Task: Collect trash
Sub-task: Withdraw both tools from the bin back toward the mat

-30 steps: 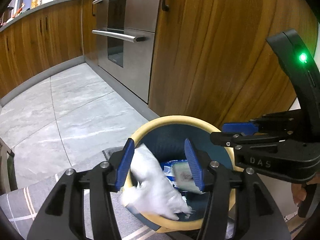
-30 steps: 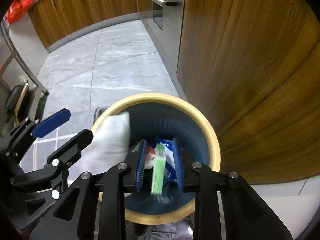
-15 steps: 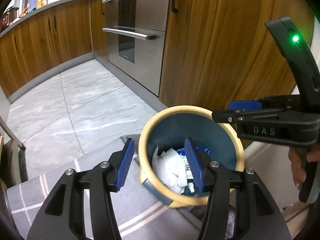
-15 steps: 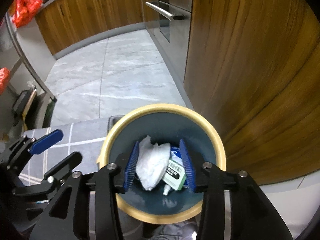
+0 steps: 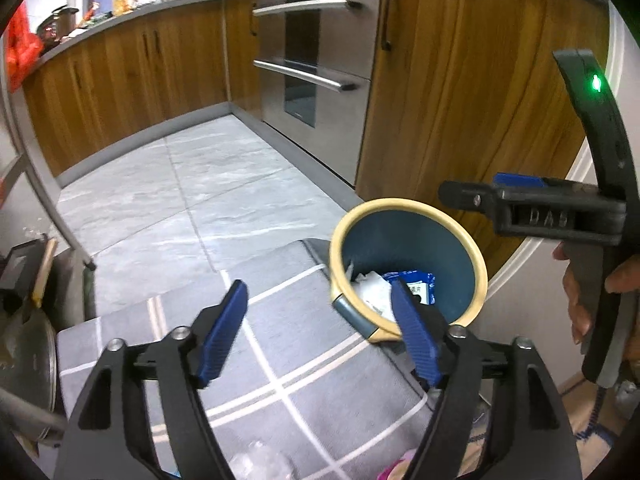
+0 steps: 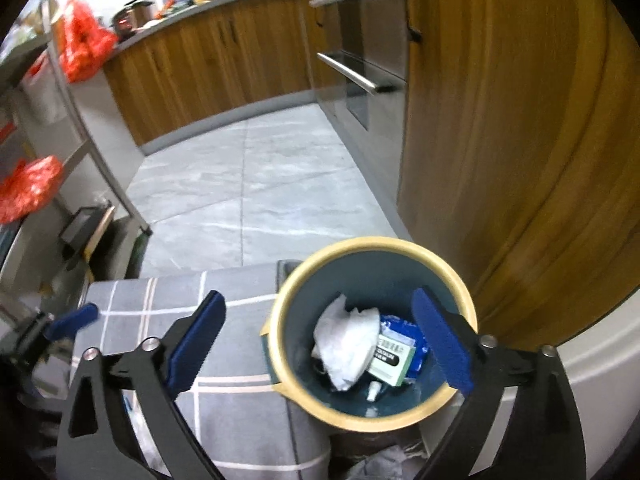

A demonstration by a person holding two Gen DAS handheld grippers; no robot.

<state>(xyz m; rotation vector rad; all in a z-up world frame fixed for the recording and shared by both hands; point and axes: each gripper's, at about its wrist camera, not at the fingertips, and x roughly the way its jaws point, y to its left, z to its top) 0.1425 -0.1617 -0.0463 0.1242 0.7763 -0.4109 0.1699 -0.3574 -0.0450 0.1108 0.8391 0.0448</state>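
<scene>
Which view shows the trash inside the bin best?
The right wrist view: it looks down into the bin, showing the crumpled tissue and green-white box. The left wrist view is shallower; its own finger covers part.

The bin [image 6: 372, 420] hides its own base — the box [image 6: 390, 358] label's print is too small to read.

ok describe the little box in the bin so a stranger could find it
Look beside the wooden cabinet for the round blue bin with a cream rim. Inside, the box lies right of the crumpled white paper, over a blue packet: the only flat-sided item, white with green edging.
</scene>
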